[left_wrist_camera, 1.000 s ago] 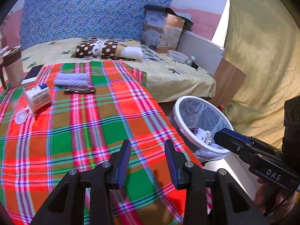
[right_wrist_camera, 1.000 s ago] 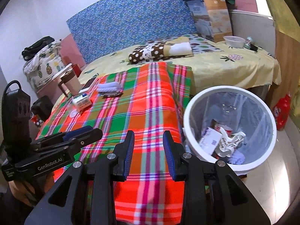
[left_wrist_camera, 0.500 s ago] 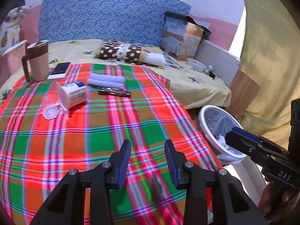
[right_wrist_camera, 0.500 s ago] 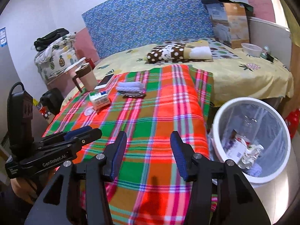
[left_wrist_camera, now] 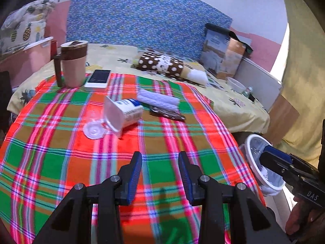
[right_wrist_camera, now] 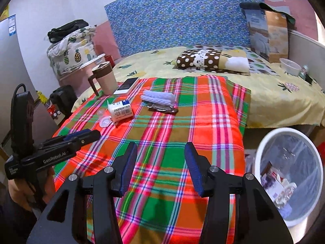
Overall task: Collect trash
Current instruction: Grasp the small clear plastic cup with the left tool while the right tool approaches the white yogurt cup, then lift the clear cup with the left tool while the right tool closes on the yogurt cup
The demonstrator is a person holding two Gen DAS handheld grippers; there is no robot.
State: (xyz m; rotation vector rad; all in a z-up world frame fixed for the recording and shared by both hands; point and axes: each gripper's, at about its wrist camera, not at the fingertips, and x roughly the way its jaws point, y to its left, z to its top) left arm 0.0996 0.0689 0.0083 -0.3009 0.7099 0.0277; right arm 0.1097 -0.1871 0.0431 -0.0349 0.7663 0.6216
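Step in hand: you are between pickups, both hand-held grippers empty and hovering over the red, green and orange plaid blanket (left_wrist_camera: 162,142) on the bed, pointing at the litter that is left.
Left hand-held gripper (left_wrist_camera: 160,168): jaws partly apart with only blanket showing between the blue pads; it holds nothing.
Right hand-held gripper (right_wrist_camera: 161,166): jaws apart, a little wider than the left pair, and nothing between them.
Trash ahead: the tipped-over white plastic cup with a blue printed label (left_wrist_camera: 124,113) lies ahead and a little left of your left hand-held gripper, and the clear round plastic lid (left_wrist_camera: 94,130) sits touching its near side.
More trash: the dark flat foil wrapper (left_wrist_camera: 167,113) lies ahead, just right of the cup and touching the rolled white ribbed cloth (left_wrist_camera: 158,100) behind it (I cannot tell whether that roll is trash).
Bin: the white round waste bin with a clear liner (right_wrist_camera: 288,174) stands on the floor to the right of your right hand-held gripper, with scraps already in it.
Leave alone: the beige mug with a brown handle (left_wrist_camera: 72,65) and the white smartphone (left_wrist_camera: 98,78) at the far left look like keepers.
Next move: reach your left hand-held gripper forward to the cup, open wider than it stands now (the cup looks broader than the gap), and close across its body.
Watch for: the lid may slide off when the cup lifts.
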